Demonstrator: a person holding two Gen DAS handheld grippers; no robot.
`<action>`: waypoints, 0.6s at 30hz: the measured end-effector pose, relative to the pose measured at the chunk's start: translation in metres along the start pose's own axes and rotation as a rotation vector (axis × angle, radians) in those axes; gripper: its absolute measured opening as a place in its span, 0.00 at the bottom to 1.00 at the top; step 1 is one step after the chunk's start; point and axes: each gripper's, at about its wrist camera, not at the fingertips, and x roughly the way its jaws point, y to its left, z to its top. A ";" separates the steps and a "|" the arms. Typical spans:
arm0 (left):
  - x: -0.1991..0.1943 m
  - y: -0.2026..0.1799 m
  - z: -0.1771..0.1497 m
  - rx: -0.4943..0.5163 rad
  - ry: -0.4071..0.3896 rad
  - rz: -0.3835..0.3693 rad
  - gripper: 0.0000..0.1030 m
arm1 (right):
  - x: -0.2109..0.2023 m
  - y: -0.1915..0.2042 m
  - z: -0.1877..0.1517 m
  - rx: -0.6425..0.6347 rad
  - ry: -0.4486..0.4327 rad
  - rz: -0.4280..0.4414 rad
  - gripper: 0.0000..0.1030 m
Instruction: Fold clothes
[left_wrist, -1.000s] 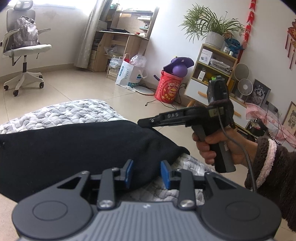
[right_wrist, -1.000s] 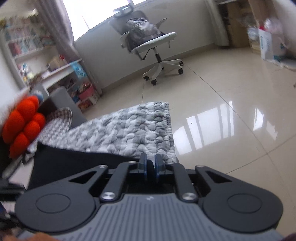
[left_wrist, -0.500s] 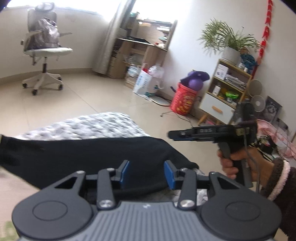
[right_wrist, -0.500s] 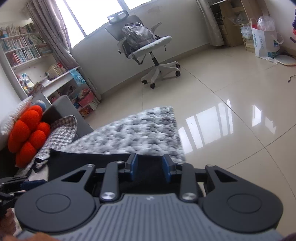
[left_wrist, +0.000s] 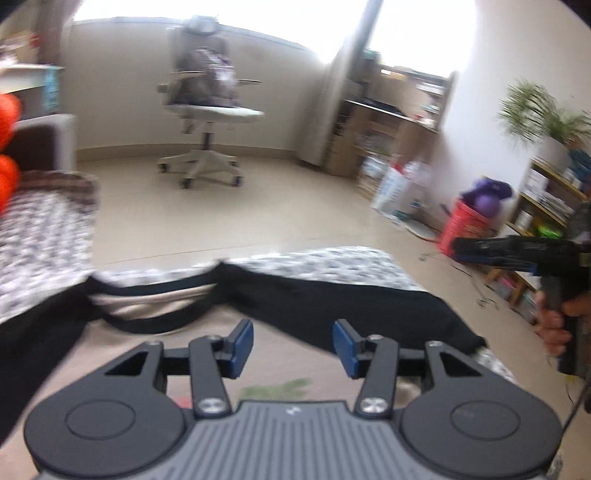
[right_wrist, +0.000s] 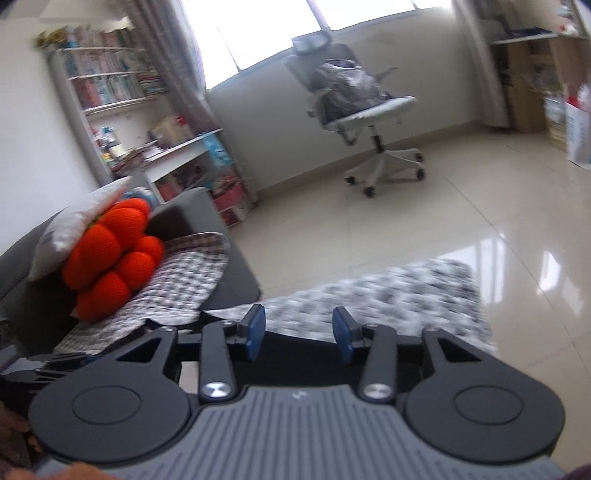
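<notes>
— Where's the garment?

— The black garment (left_wrist: 354, 306) lies spread across the grey-and-white knit blanket (left_wrist: 332, 264), its neckline open toward the far side with a beige inner layer (left_wrist: 147, 304) showing there. From the right wrist view only a dark strip of it (right_wrist: 295, 354) shows, just under the fingers.

— And the grippers?

— The left gripper (left_wrist: 293, 345) sits above the cloth, blue pads (left_wrist: 243, 343) apart; its jaws have just been opening, and nothing is between them. The right gripper (right_wrist: 299, 332) is the same: jaws just opened, pads (right_wrist: 341, 336) clear of the fabric, blanket (right_wrist: 388, 295) visible through the gap. Neither one holds anything.

— Can each see the other?

— From the left view the right gripper (left_wrist: 491, 249) pokes in from the right edge, gripped by a hand (left_wrist: 554, 325) (it's off past the garment's corner, not touching it). From the right view, a dark tool sits at the lower left, too blurred to read.

— What's around?

— An orange lobed cushion (right_wrist: 110, 251) on the grey sofa (right_wrist: 207, 221), a white office chair (right_wrist: 365, 110) with a bag on the seat, a bookshelf (right_wrist: 107, 77) by the window, a red bucket (left_wrist: 467, 229), and a potted plant (left_wrist: 543, 118) on a shelf unit. The glossy tile floor (right_wrist: 461, 214) runs between them (everything's a bit smeared).
</notes>
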 end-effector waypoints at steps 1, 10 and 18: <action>-0.007 0.009 -0.001 -0.015 -0.003 0.021 0.49 | 0.003 0.010 0.002 -0.008 -0.001 0.012 0.44; -0.064 0.098 -0.023 -0.163 -0.018 0.187 0.56 | 0.026 0.064 -0.003 -0.033 0.016 0.041 0.54; -0.112 0.160 -0.065 -0.275 -0.023 0.251 0.56 | 0.037 0.083 -0.030 0.021 0.041 0.013 0.58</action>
